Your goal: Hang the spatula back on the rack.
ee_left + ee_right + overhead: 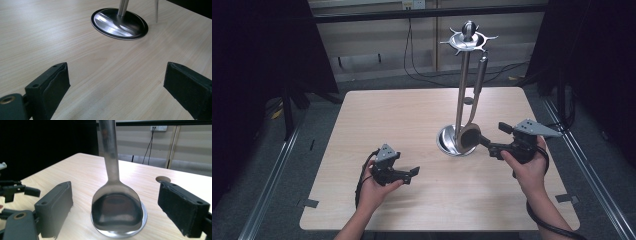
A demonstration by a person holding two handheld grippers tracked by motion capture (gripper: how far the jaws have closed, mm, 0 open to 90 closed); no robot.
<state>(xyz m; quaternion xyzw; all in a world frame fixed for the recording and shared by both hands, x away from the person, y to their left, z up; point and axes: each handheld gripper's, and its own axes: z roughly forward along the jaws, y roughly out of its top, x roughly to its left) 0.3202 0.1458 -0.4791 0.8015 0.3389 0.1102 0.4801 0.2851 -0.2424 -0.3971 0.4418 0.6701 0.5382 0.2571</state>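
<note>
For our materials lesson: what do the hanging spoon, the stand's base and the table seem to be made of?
Spoon: apparently brushed metal, with dull grey reflections. Stand's base: likely polished steel, with mirror-bright streaks. Table: pale wood or wood-look laminate, matte, with visible grain lines.

A pale wooden table (412,115) stood on grey floor (322,120), with black cables (412,55) hanging beneath a wall socket (413,4) behind.

One camera overhead, one riding on each claw

The high view looks forward and down over the whole table (422,200); the left gripper view skims low toward the stand's base (119,23) ahead of its claw; the right gripper view sits close before the spoon (117,210), sharing that base (143,216)
</note>
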